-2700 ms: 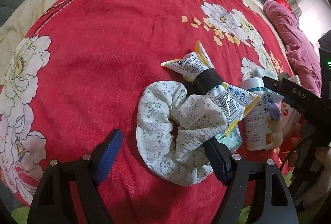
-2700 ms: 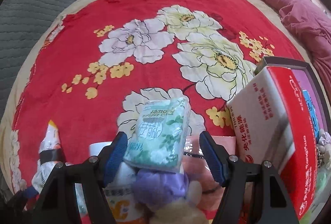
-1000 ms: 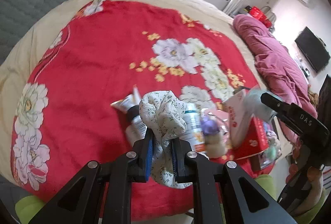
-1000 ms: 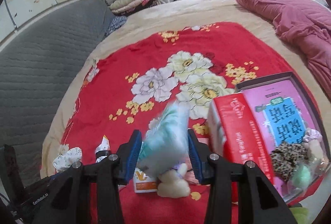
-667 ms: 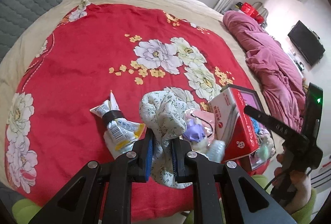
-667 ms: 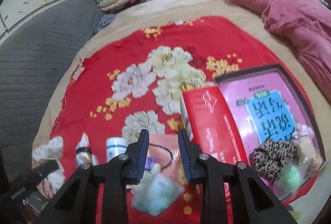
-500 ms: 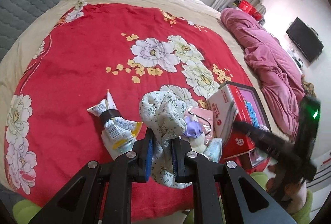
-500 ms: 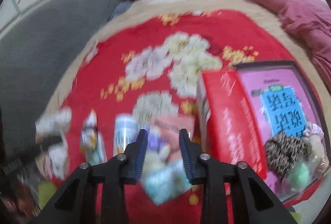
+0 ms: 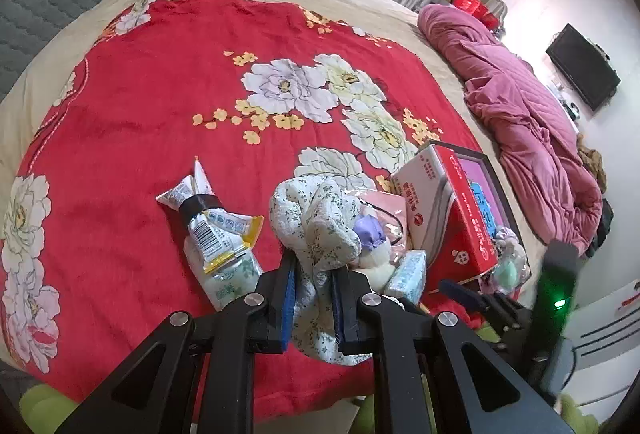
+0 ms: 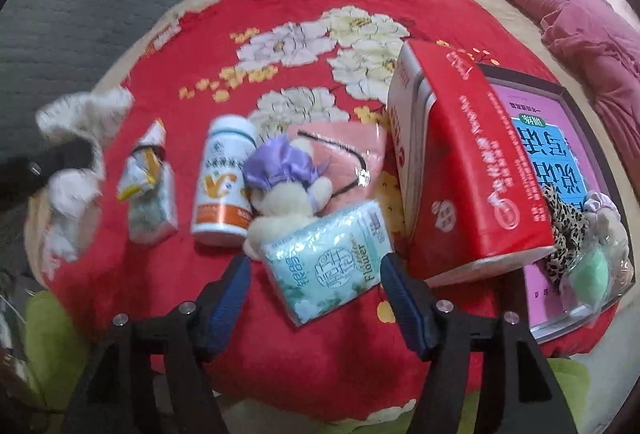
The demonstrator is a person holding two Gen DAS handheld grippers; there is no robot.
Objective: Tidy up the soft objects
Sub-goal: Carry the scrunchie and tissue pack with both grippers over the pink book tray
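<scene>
Pinching the floral scrunchie (image 9: 316, 230) between its blue-padded fingers (image 9: 289, 290), the left gripper (image 9: 313, 294) holds the fabric bunched above the fingertips, with a loose fold hanging below them, clear of the red floral blanket (image 9: 160, 105). Left of these fingers lie a banded snack packet (image 9: 208, 218) and, under its near end, a pale tissue pack (image 9: 232, 278). Right of them sit a plush toy with a purple cap (image 9: 370, 234), a pink pouch (image 9: 384, 205) and a red-and-white carton (image 9: 452, 209). The right gripper (image 10: 316, 298) has its fingers (image 10: 404, 306) spread wide apart and grips nothing. A green tissue pack (image 10: 332, 258) lies on the blanket between and just beyond the fingertips, tilted, touching neither pad as far as the blurred view shows. Beyond that pack the plush toy rests against it, with a white supplement bottle (image 10: 226, 181) just to the left of the toy. Right of the right fingers, the carton leans over a dark-framed pink tray (image 10: 552, 81), whose near corner holds a leopard-print scrunchie (image 10: 564, 230) and a mint-green soft item (image 10: 592, 270).
</scene>
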